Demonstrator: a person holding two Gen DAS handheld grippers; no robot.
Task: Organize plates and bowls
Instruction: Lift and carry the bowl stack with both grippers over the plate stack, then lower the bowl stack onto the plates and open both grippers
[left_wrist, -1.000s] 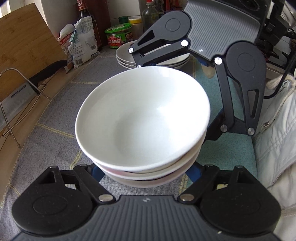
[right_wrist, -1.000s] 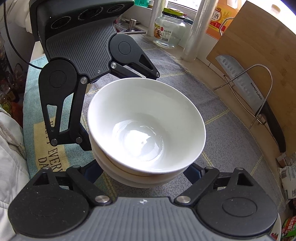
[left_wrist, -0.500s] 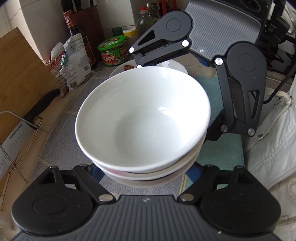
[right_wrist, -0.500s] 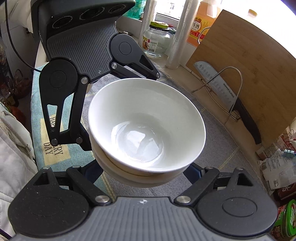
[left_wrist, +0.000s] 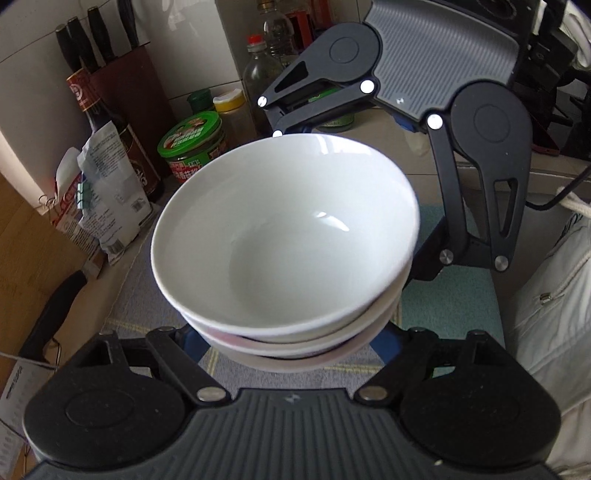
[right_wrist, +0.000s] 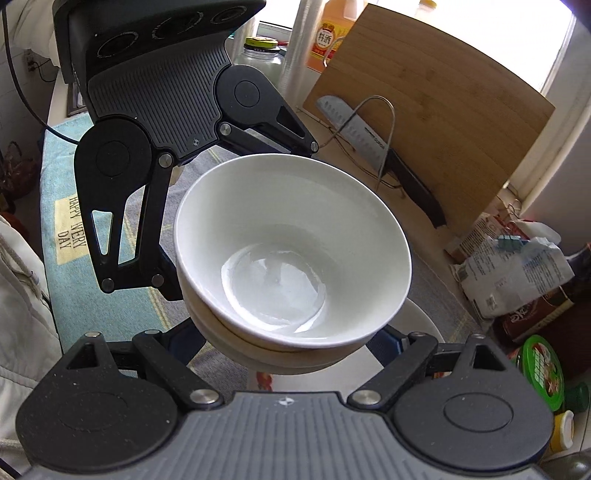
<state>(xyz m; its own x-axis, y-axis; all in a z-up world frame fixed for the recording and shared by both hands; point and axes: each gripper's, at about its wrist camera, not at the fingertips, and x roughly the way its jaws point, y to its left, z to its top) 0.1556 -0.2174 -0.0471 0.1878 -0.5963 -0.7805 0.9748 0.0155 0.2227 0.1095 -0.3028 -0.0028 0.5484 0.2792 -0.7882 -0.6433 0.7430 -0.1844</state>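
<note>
Stack of nested white ceramic bowls (left_wrist: 284, 236) carried above grey woven mat (left_wrist: 147, 306), my left gripper (left_wrist: 288, 343) and right gripper (right_wrist: 291, 343) both clenched on its lower sides. Keep stack level, pressure matched. White plate (right_wrist: 424, 325) lies below; green-lidded tub (left_wrist: 192, 147), crumpled paper bags (left_wrist: 107, 206) and dark sauce bottle (left_wrist: 107, 129) crowd the far edge.

Black linkage grippers (left_wrist: 291, 343) with ribbed grey bodies, silver pivot screws.

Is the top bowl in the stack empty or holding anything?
Empty. The top bowl shows a bare glossy white inside in both wrist views, only light reflections at its bottom.
</note>
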